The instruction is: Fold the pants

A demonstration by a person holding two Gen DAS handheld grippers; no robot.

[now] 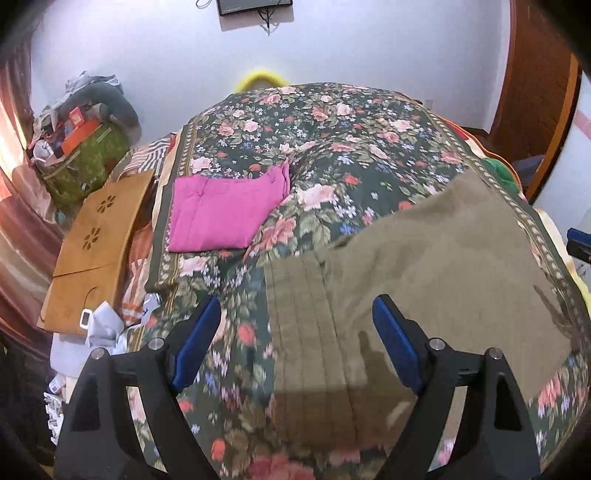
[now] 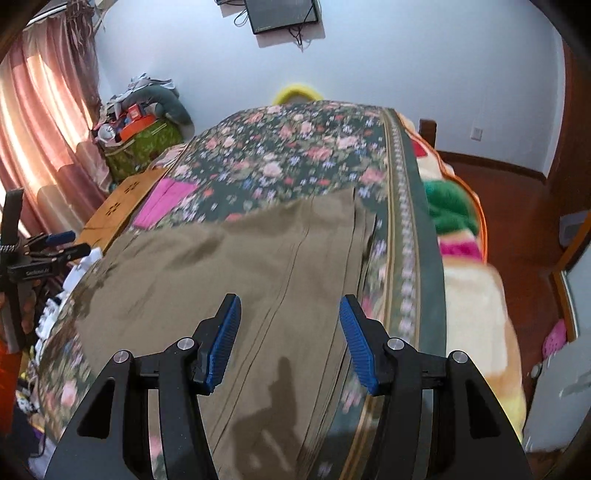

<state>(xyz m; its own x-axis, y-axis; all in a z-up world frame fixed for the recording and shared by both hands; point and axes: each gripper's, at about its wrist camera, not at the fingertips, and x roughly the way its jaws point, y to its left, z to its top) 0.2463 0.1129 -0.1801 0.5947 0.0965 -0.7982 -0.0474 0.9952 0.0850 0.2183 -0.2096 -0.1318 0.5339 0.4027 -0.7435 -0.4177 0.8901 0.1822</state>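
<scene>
Black grippers, blue ribbed fingers (image 2: 225,343), silver screws.

A pale bluish wall (image 2: 388,66) is seen at the far end, with a dark screen (image 2: 282,14) mounted high on it and cables hanging below. Pink curtains (image 2: 44,129) on the left are lit from behind by daylight. A bed is covered by a dark floral bedspread (image 1: 332,129). Reddish-brown flooring (image 2: 513,206) and a wooden door (image 1: 535,74) are seen on the right.
</scene>
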